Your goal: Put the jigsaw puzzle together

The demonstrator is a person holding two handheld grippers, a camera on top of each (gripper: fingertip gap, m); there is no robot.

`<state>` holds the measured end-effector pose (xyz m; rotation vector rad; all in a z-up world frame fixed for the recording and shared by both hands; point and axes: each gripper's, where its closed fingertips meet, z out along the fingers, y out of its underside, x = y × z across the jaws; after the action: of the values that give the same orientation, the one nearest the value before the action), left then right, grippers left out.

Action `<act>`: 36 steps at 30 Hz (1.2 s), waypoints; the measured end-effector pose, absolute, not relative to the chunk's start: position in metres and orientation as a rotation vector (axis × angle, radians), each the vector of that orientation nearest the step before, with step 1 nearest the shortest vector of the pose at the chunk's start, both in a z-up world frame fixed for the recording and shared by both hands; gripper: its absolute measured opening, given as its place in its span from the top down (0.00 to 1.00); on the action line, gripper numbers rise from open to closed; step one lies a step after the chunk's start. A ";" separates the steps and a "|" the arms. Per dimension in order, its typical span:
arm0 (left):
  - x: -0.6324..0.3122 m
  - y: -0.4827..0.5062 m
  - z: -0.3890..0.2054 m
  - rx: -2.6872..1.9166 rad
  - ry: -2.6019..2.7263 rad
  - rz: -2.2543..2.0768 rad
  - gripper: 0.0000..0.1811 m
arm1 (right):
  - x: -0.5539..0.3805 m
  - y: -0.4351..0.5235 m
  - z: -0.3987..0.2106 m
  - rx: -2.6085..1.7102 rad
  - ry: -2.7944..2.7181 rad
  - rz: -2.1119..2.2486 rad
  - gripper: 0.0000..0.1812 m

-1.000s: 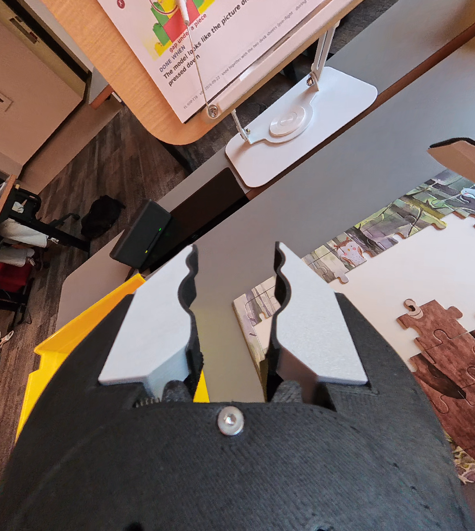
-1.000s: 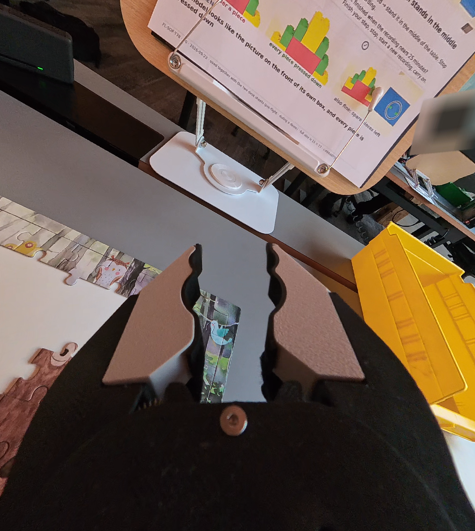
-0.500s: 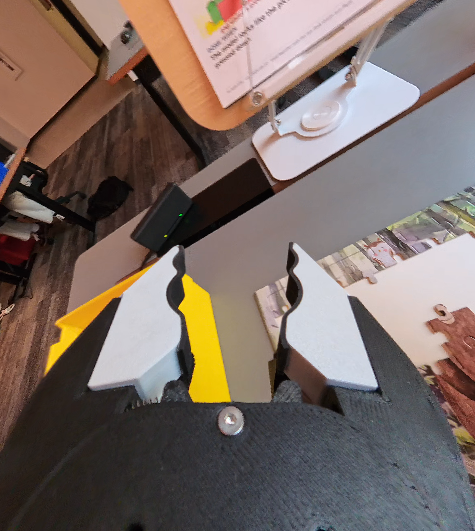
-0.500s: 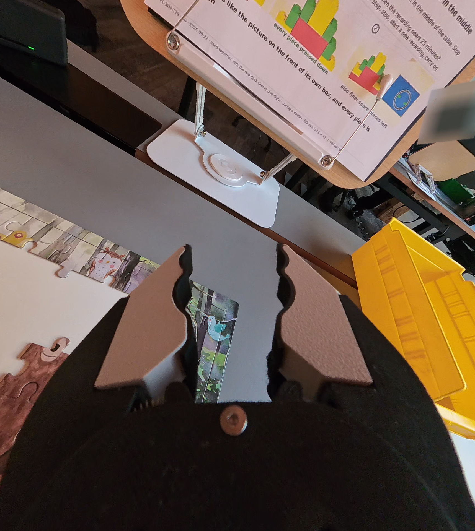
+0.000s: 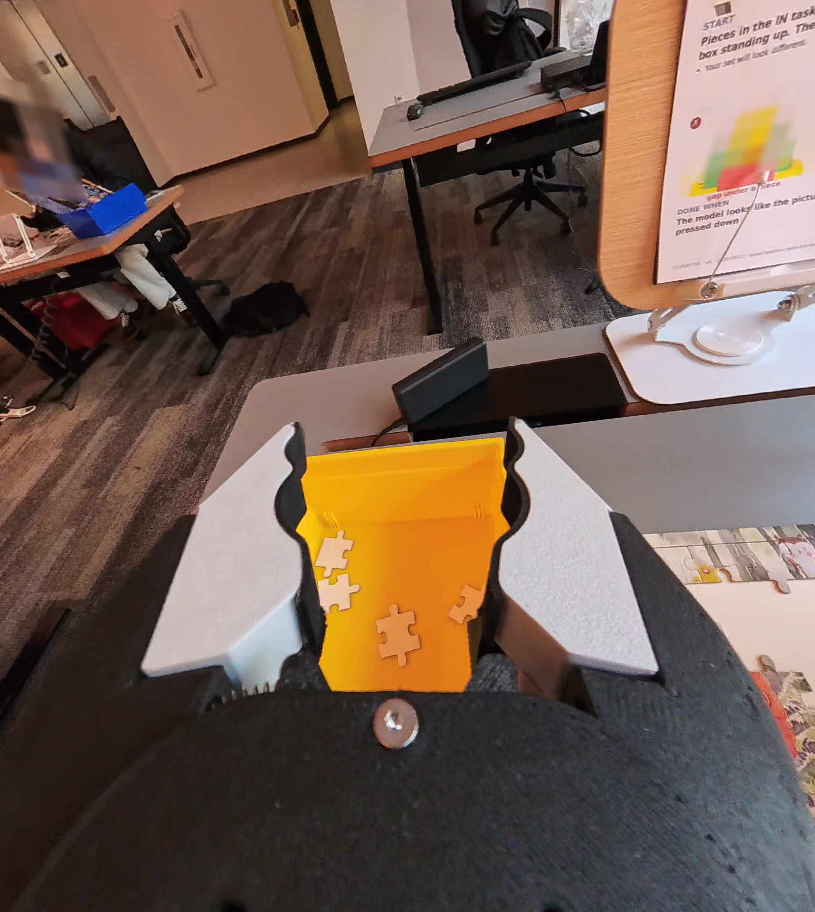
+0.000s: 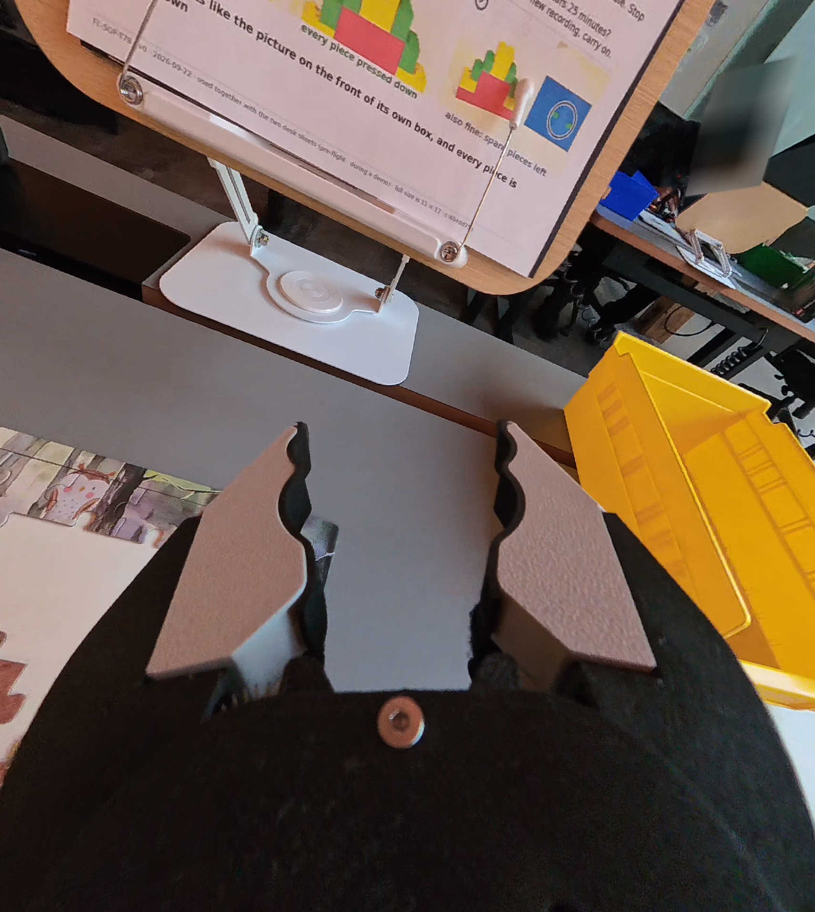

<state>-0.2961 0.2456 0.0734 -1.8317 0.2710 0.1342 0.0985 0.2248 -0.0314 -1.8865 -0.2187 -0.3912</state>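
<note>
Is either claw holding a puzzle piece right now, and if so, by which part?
Nothing is held. The left claw is open above the yellow bin, where loose pieces lie face down. The right claw is open over bare table.

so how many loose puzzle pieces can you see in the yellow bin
4 in the yellow bin: two stacked at left, one centre front, one at right. The left gripper may hide more.

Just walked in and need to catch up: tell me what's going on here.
A person is building a jigsaw with two handheld tools. The left tool is open above a yellow bin holding at least four loose pieces, blank side up. The right tool is open and empty over the grey table. The puzzle is partly done: its top edge and a brown patch are joined.
</note>
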 end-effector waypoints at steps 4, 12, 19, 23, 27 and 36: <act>-0.285 0.239 0.084 -1.795 0.275 0.024 0.58 | 0.107 0.228 -0.031 -1.897 -0.214 -0.367 0.59; -0.281 0.225 0.107 -1.717 0.263 -0.026 0.60 | 0.134 0.234 -0.032 -1.895 -0.162 -0.373 0.59; -0.278 0.227 0.099 -1.747 0.274 0.002 0.60 | 0.129 0.237 -0.044 -1.930 -0.171 -0.331 0.58; -0.277 0.229 0.094 -1.766 0.279 0.004 0.59 | 0.131 0.237 -0.040 -1.922 -0.155 -0.324 0.58; -0.274 0.229 0.092 -1.772 0.290 0.004 0.60 | 0.133 0.236 -0.039 -1.917 -0.142 -0.330 0.58; -0.200 0.236 0.046 -1.845 0.500 -0.002 0.58 | 0.099 0.228 -0.011 -1.825 -0.180 -0.382 0.57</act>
<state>-0.1996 0.2362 0.0459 -1.8455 0.5000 -0.0018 0.0989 0.2279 -0.0114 -1.8253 -0.1802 -0.3815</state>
